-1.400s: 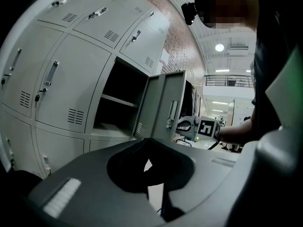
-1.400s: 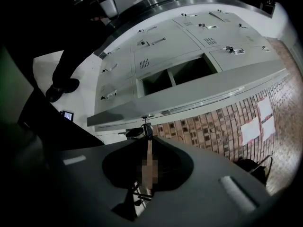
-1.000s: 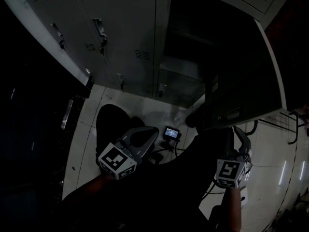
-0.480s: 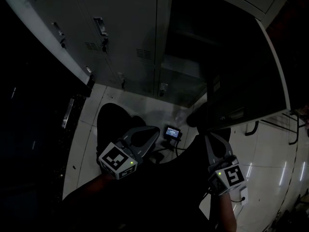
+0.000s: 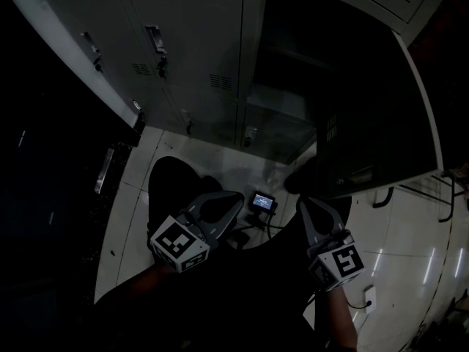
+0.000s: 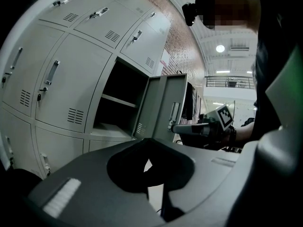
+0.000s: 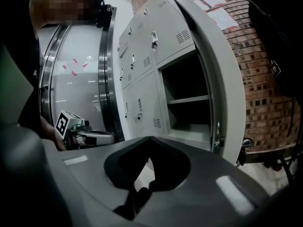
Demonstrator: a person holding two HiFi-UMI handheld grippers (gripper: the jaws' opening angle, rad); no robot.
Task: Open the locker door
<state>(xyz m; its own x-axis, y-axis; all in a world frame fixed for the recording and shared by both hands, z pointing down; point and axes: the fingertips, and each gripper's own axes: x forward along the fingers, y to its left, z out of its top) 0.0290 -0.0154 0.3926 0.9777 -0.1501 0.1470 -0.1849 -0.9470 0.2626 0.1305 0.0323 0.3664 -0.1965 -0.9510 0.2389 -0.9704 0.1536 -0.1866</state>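
Observation:
The grey locker door stands swung wide to the right, baring a dark compartment with a shelf. In the left gripper view the door shows beside the open compartment. In the right gripper view the door is seen nearly edge-on. My right gripper hangs below the door's lower corner, apart from it, shut and empty; its jaws meet. My left gripper is low at the centre, shut on nothing, tips together.
Closed lockers with latch handles fill the left of the bank. A small lit device with cables lies on the tiled floor between the grippers. A wall socket sits lower right. A steel column rises at left.
My right gripper has come away from the door's lower edge, moving left toward my body, and its jaws have shut. The left gripper has stayed put.

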